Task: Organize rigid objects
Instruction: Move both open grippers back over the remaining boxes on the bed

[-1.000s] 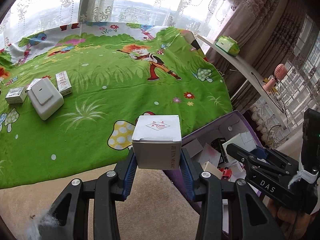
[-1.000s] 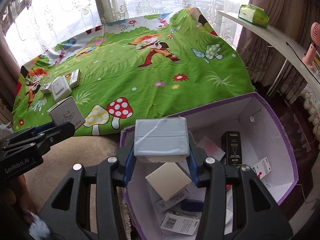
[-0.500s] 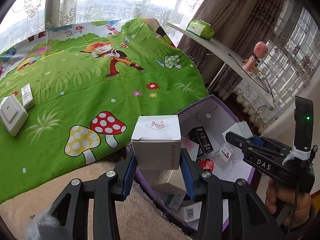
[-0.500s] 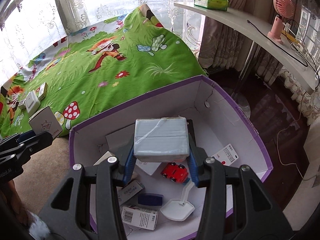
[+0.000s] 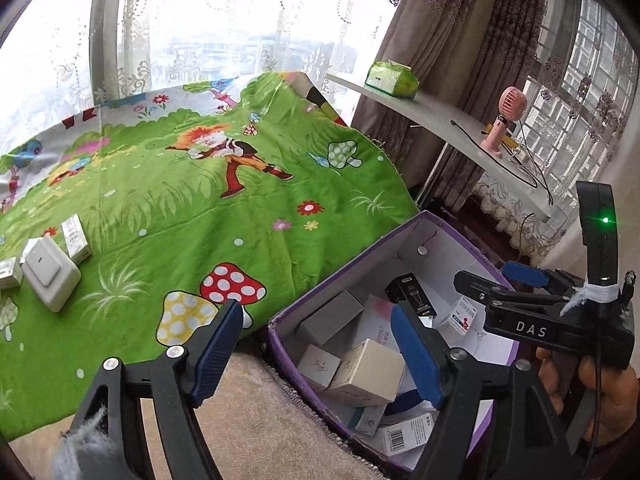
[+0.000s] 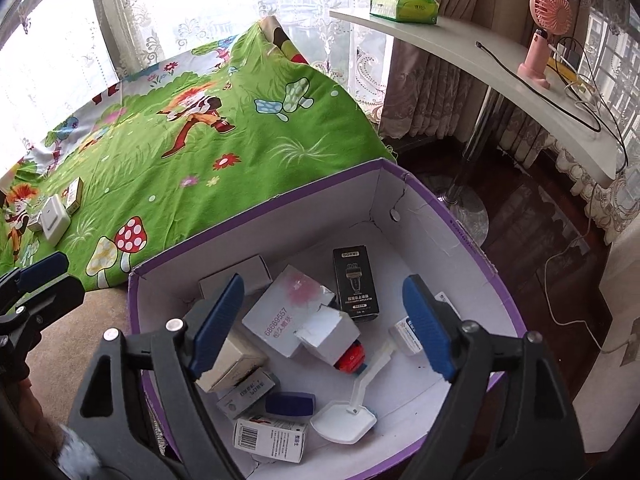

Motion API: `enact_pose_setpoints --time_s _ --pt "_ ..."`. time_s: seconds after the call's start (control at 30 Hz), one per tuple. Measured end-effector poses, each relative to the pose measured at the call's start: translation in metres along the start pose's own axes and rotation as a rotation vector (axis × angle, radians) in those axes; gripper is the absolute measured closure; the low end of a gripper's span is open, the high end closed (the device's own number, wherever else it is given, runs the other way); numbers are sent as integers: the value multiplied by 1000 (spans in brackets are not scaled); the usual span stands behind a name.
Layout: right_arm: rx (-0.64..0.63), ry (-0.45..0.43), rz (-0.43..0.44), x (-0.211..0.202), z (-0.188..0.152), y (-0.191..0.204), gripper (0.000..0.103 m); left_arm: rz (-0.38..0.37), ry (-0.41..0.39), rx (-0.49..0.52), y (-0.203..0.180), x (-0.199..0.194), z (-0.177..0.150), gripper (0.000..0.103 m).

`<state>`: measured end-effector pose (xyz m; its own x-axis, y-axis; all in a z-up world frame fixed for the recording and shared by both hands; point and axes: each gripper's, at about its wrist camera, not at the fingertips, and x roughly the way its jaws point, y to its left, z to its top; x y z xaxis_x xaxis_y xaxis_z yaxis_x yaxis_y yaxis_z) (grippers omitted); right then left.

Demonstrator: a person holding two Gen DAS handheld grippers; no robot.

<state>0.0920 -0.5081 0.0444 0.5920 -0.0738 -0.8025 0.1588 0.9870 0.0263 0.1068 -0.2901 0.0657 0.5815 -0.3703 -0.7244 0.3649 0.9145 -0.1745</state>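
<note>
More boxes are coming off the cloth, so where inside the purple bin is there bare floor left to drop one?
Inside the purple bin, the bare floor runs along the far wall, behind the black box, and down the right side. The near-left half is crowded with stacked cartons; the white scoop fills the near middle.

We see daylight pouring through white lace curtains [image 5: 208, 40] over a wide window [image 6: 180, 4], with a blurred townscape beyond. Heavier brown patterned drapes [image 6: 436, 92] hang beside them. A curved white shelf [image 6: 480, 68] on a chrome leg [image 6: 472, 156] runs along the wall; on it stand a green tissue pack [image 6: 404, 0] and a pink handheld fan [image 6: 544, 28], with a black cable [image 6: 540, 92] trailing across. A bright green cartoon bedsheet [image 5: 180, 208] with mushrooms covers the bed. Below we find dark polished wood floor [image 6: 532, 240] and a beige rug [image 5: 272, 420]
</note>
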Motion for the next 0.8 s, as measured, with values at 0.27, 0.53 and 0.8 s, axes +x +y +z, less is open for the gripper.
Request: enact_pose_setpoints --time_s 0.27,0.53,0.8 --pt "-40 -35 -92 -7 6 18 8 84 -104 0 16 -15 1 20" --pt "-57 -111 -66 -14 7 36 8 130 -112 20 39 -23 0 20" --pt "-109 -99 108 -13 13 78 8 180 -116 -39 82 -34 -7 20"
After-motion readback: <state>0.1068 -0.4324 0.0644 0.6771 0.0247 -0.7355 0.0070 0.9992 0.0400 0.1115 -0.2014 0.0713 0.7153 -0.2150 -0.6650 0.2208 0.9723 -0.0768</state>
